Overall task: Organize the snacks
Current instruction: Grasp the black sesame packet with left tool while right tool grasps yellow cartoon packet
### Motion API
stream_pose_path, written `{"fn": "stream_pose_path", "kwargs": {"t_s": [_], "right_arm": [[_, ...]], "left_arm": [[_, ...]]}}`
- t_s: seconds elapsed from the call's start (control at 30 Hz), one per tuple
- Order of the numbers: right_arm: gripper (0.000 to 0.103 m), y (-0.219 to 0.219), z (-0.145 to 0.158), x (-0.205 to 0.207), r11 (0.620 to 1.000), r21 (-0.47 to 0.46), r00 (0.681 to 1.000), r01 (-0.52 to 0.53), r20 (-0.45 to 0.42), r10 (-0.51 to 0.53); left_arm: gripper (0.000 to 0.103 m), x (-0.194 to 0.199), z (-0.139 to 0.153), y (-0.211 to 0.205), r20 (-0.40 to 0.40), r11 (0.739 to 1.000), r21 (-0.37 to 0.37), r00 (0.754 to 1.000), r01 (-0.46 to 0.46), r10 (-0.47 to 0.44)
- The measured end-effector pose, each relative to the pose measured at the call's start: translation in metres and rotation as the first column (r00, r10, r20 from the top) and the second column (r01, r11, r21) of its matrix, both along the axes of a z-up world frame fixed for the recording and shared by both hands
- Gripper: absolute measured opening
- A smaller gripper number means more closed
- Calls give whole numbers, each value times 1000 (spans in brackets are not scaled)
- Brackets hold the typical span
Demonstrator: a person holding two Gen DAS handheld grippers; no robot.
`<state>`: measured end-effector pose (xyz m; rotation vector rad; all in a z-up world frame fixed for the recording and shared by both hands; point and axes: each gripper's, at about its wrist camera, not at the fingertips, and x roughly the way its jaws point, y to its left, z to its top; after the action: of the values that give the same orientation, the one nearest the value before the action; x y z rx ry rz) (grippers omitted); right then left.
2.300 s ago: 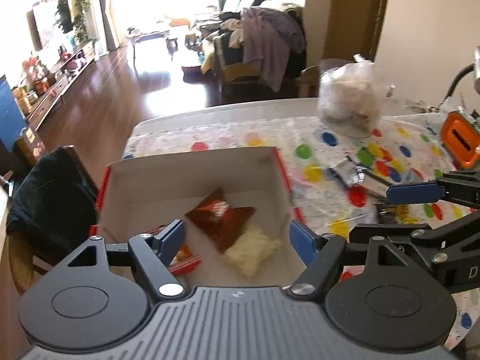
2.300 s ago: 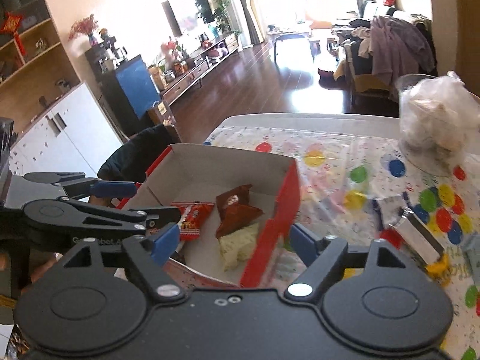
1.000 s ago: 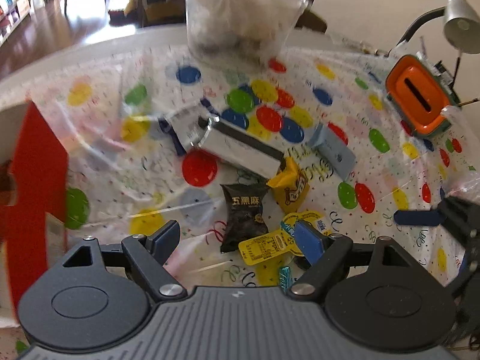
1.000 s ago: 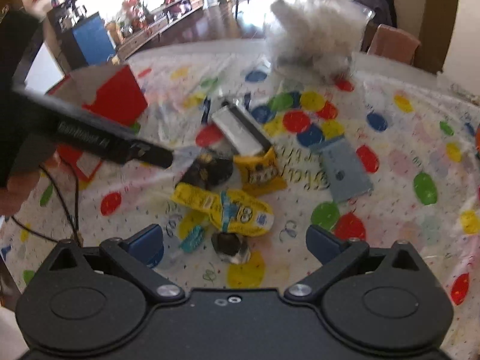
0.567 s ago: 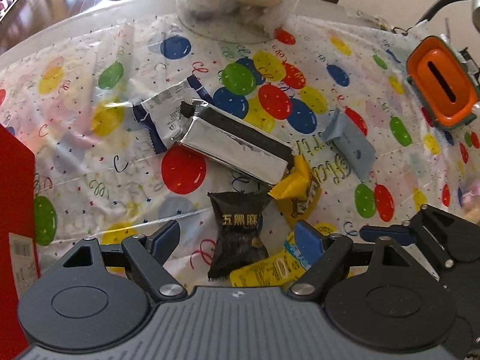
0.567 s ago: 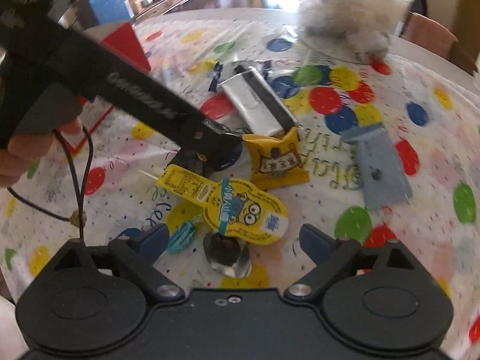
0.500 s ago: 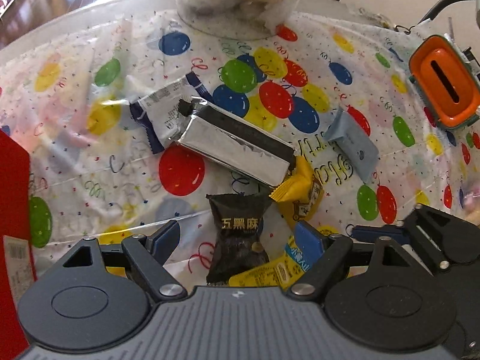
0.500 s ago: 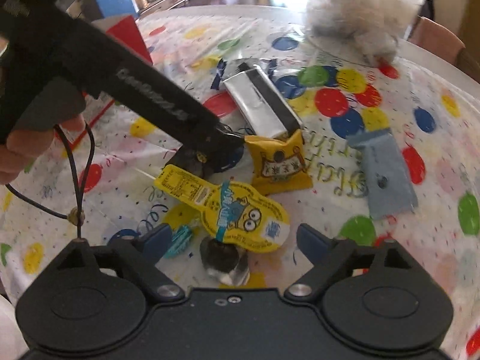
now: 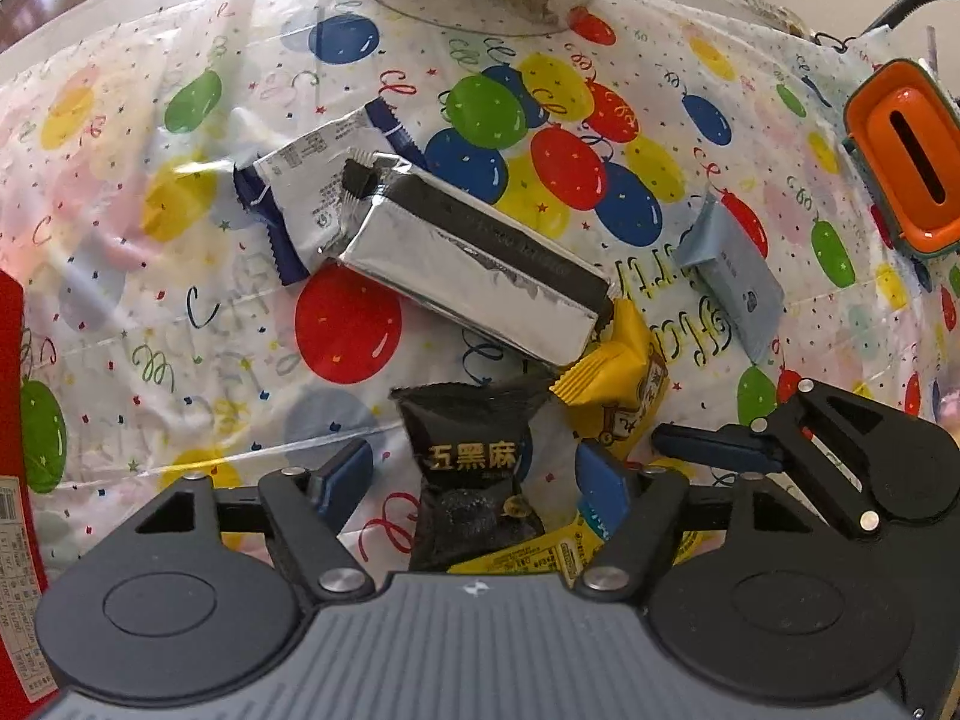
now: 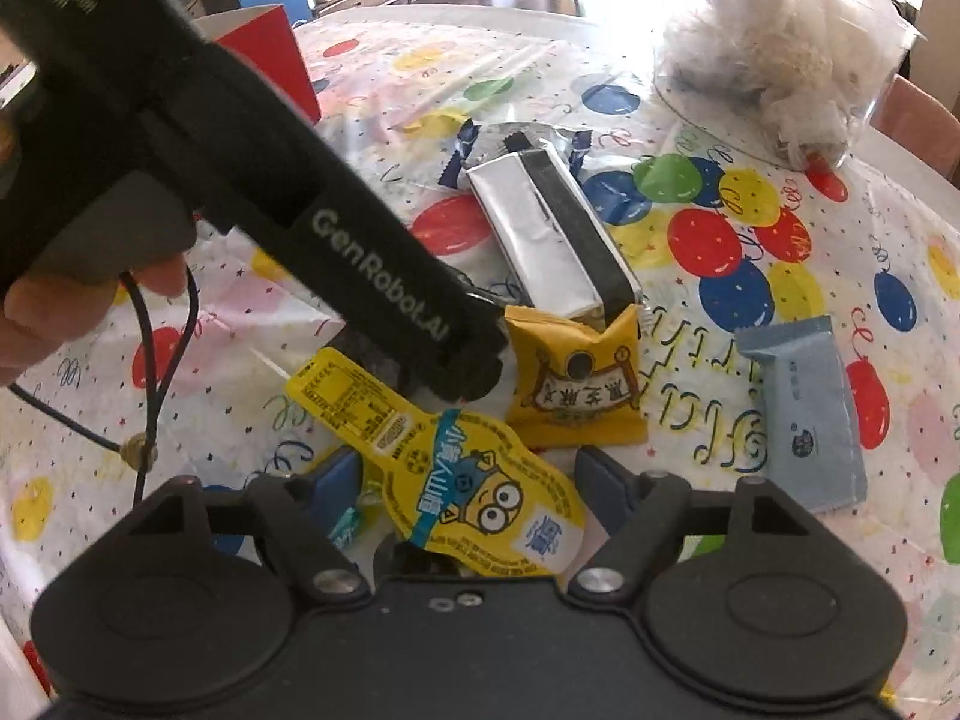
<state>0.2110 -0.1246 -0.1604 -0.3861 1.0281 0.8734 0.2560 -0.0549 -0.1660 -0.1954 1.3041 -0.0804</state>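
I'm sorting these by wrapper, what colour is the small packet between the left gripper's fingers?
Black packet with gold characters, clearest in the left wrist view.

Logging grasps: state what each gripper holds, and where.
Nothing held. Left gripper open astride the black packet; right gripper open astride the yellow pouch.

The left gripper (image 9: pixel 474 474) stands wide, its jaws straddling the black sesame packet (image 9: pixel 471 468) with a gap on both sides. Crowding it are the yellow pouch (image 9: pixel 624 384) just to the right and the silver bar (image 9: pixel 474 264) beyond. The right gripper (image 10: pixel 468 483), also spread, brackets the minion packet (image 10: pixel 474 492). The left gripper's body (image 10: pixel 336 252) slants across the pile. Bare surface (image 9: pixel 150 312) lies to the left, up to the red box (image 9: pixel 18 396).
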Motion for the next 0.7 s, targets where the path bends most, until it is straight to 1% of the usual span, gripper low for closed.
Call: {"fn": "stream_pose_path", "kwargs": {"t_s": [0.03, 0.07, 0.2, 0.27, 0.3, 0.37, 0.47, 0.7], "right_arm": [[76, 0, 0, 1, 1000, 7, 1000, 8, -2, -8], [74, -1, 0, 1, 1000, 11, 1000, 15, -1, -15], [68, -1, 1, 2, 999, 20, 1000, 29, -2, -29], [57, -2, 2, 1, 999, 24, 999, 40, 1, -40], [53, -3, 3, 2, 999, 30, 999, 45, -5, -45], [51, -5, 6, 1, 998, 43, 999, 48, -17, -47], [49, -4, 6, -3, 999, 36, 999, 36, -6, -36], [49, -8, 11, -13, 999, 26, 999, 38, 20, -39]], "left_arm": [[70, 0, 0, -1, 3, 1000, 7, 1000, 0, 0], [65, 0, 1, -1, 7, 1000, 12, 1000, -2, 2], [53, 1, 2, -1, 16, 1000, 22, 1000, -9, 9], [42, 0, 2, 1, 19, 1000, 21, 1000, -18, 17], [39, -1, 2, 2, 20, 999, 23, 1000, -22, 21], [34, -2, 3, 5, 23, 999, 11, 999, -30, 30], [33, -5, 6, 8, 37, 999, 8, 999, -35, 35], [31, -16, 16, 16, 72, 999, -4, 996, -54, 54]]}}
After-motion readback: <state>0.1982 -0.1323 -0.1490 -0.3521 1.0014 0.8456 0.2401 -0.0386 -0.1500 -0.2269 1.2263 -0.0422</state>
